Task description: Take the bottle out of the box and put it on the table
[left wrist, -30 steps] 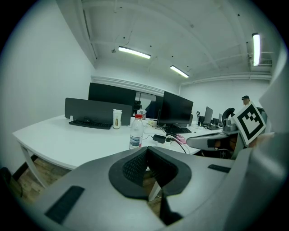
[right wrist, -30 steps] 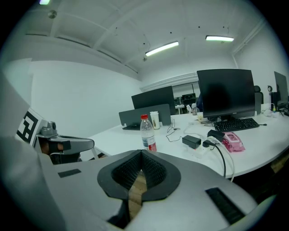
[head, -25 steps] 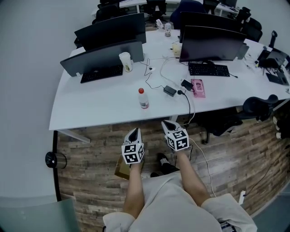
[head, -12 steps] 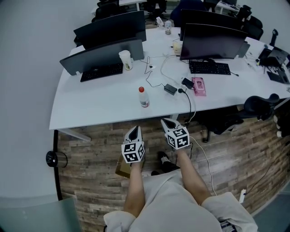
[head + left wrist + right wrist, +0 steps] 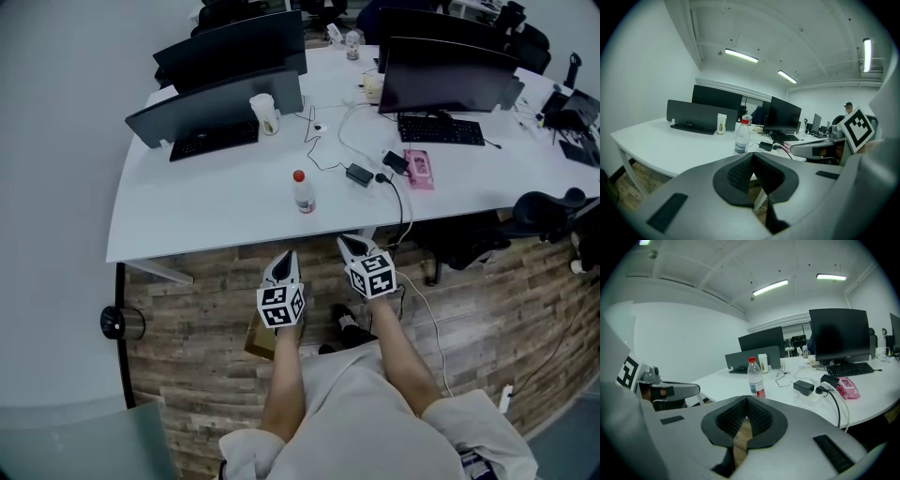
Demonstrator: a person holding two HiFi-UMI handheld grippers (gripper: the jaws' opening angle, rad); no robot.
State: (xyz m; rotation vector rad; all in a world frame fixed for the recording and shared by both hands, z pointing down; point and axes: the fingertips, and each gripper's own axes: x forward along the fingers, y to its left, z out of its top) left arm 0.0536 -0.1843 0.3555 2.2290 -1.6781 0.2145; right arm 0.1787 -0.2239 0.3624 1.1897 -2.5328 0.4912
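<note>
While left gripper point(image 5: 285, 257) and right gripper point(image 5: 346, 243) sit closed, empty, bottle point(image 5: 302, 193) upright on table point(image 5: 206, 208), box point(image 5: 254, 341) partly hidden.

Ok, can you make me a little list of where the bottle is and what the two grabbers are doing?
bottle: upright on the white table, red cap on
left gripper: shut, empty, over the floor short of the table edge
right gripper: shut, empty, beside the left one
box: brown, on the floor, partly hidden by the left gripper
</note>
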